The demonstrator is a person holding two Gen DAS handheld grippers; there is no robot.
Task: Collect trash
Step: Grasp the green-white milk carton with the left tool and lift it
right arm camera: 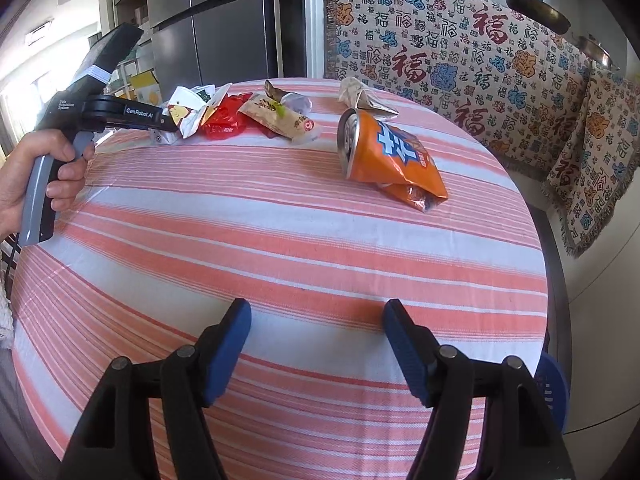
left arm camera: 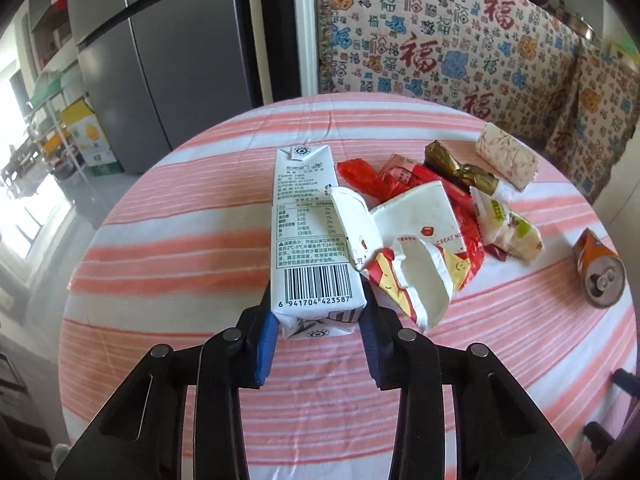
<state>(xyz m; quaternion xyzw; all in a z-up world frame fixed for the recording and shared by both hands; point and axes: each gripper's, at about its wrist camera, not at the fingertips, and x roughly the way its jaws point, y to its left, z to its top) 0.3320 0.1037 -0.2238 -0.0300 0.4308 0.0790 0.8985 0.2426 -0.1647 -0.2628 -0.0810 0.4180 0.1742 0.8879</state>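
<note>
A white milk carton [left arm camera: 308, 220] with a barcode lies lengthwise away from me, and my left gripper [left arm camera: 318, 308] is shut on its near end, a blue pad against each side. Just right of it sits a heap of trash: a torn white paper cup [left arm camera: 416, 216], red wrappers [left arm camera: 360, 176], a gold wrapper [left arm camera: 460, 168] and snack packets [left arm camera: 508, 224]. A crushed orange can [right arm camera: 384, 152] lies apart at the right. My right gripper [right arm camera: 317, 312] hangs open above the bare striped cloth near the table's front, nothing between its fingers. A hand [right arm camera: 60, 160] holds the left gripper's handle.
The round table [right arm camera: 280, 240] wears a pink-and-white striped cloth. A grey fridge [left arm camera: 168, 60] stands behind on the left, a bench with patterned throws [left arm camera: 440, 40] behind on the right. A blue basket [right arm camera: 554, 392] shows past the table's right edge. A floral paper pack [left arm camera: 508, 156] lies at the back.
</note>
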